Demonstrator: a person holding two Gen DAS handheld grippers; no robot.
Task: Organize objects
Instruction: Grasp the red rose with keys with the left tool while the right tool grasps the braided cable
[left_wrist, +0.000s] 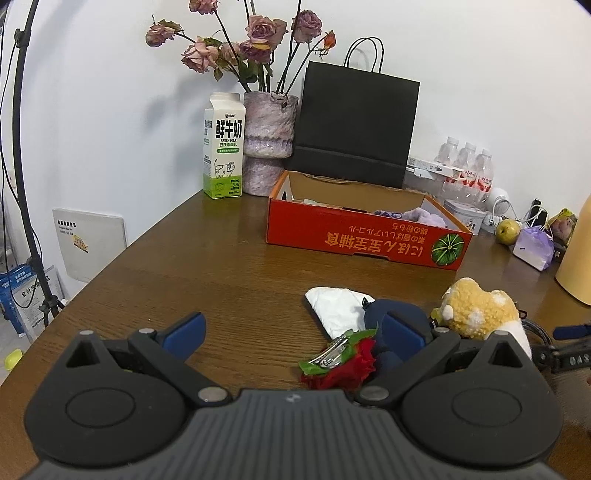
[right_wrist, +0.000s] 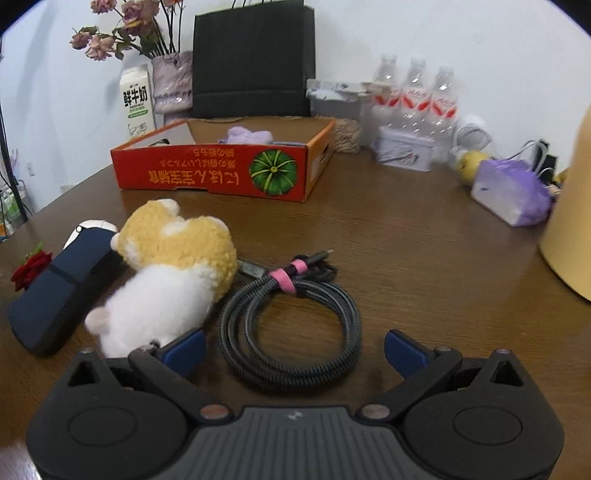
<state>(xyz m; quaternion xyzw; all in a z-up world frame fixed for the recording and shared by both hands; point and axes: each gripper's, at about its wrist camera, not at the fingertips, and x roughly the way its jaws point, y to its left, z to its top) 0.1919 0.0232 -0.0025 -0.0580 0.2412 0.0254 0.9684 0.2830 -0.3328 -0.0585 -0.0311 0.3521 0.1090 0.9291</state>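
An open red cardboard box (left_wrist: 365, 242) (right_wrist: 207, 173) stands at the back of the wooden table with a purple item (right_wrist: 245, 134) inside. In front lie a red rose clip (left_wrist: 341, 363) (right_wrist: 31, 266), a white packet (left_wrist: 336, 306), a dark blue case (right_wrist: 61, 291) (left_wrist: 397, 314), a yellow and white plush toy (right_wrist: 166, 273) (left_wrist: 476, 306) and a coiled black cable (right_wrist: 291, 317) with a pink tie. My left gripper (left_wrist: 293, 332) is open and empty, the rose clip beside its right finger. My right gripper (right_wrist: 295, 349) is open and empty, just behind the cable.
A milk carton (left_wrist: 223, 146), a vase of dried roses (left_wrist: 267, 142) and a black paper bag (left_wrist: 356, 125) stand behind the box. Water bottles (right_wrist: 415, 96), a small tin (right_wrist: 404, 151), a purple bag (right_wrist: 511, 194) and a yellow container (right_wrist: 570, 221) are at the right.
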